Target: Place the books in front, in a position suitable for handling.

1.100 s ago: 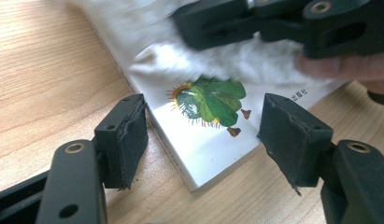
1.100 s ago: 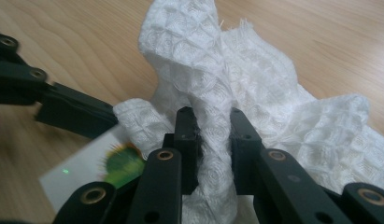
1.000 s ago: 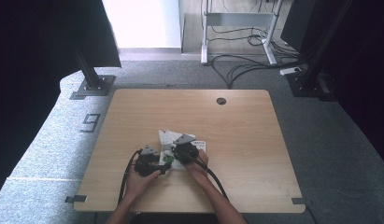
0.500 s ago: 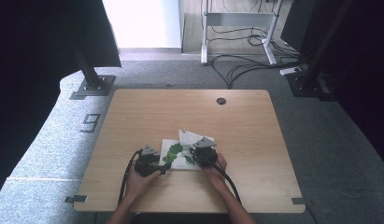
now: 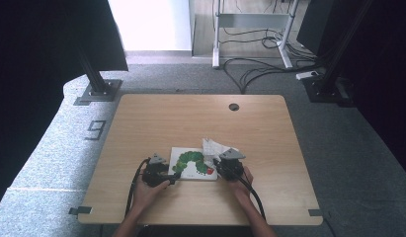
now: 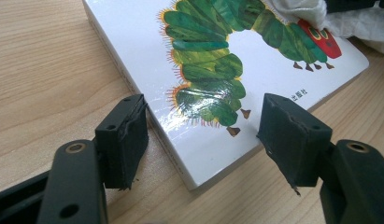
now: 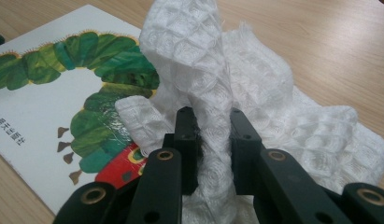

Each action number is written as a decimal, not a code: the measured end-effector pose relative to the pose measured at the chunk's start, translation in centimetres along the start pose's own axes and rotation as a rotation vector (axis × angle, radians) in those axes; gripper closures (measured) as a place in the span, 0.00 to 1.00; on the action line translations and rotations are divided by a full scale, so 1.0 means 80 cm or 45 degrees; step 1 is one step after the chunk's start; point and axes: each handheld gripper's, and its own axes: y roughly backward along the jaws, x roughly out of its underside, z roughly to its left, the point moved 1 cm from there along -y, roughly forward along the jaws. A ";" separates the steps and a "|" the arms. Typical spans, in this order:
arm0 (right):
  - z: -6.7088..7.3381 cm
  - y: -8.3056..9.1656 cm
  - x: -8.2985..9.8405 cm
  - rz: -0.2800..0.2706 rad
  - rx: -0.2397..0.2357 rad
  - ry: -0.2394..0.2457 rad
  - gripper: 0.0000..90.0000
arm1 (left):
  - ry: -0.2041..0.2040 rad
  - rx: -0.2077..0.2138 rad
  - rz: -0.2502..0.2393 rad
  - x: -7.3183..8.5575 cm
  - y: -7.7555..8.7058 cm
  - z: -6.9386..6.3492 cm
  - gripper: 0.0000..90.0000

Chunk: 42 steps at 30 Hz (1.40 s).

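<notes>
On desk [image 5: 141,128], near edge: left claw [image 6: 203,140] spread, straddling book [image 6: 217,70] corner, steadying. Right claw [image 7: 213,144] pinching white cloth [image 7: 255,107], resting at caterpillar's red head. Wiping of cover likely underway; most of the surface left.

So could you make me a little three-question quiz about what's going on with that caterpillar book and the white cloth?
1. True or false: the right gripper is clamped on the white cloth.
2. Which part of the book sits between the left gripper's jaws? A) its near corner B) its far edge C) nothing
3. Fill in: on the cover, the cloth lies over the caterpillar's ____ end.

Key
1. True: in the right gripper view a fold of cloth is pinched between the jaws.
2. A: in the left gripper view the jaws stand apart on either side of the near corner, neither pad clearly pressing on it.
3. Head: the cloth lies by the red head.
</notes>
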 end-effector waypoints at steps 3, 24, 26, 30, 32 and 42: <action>-0.002 0.001 0.000 0.004 0.005 -0.004 0.85 | -0.003 -0.002 -0.001 0.000 0.000 0.000 0.36; 0.106 -0.051 -0.064 -0.007 -0.232 0.171 0.85 | -0.012 -0.004 0.004 0.000 0.000 -0.001 0.36; 0.126 -0.062 -0.069 0.007 -0.275 0.198 0.85 | -0.011 -0.006 0.000 0.000 0.000 -0.001 0.36; 0.134 -0.071 -0.069 0.028 -0.280 0.208 0.84 | -0.005 0.002 0.002 0.000 0.000 0.000 0.36; 0.131 -0.072 -0.067 0.034 -0.294 0.190 0.84 | -0.006 -0.002 0.000 0.000 0.000 -0.001 0.36; 0.102 -0.046 -0.043 0.023 -0.233 0.161 0.84 | -0.010 -0.007 0.003 0.000 0.000 -0.001 0.36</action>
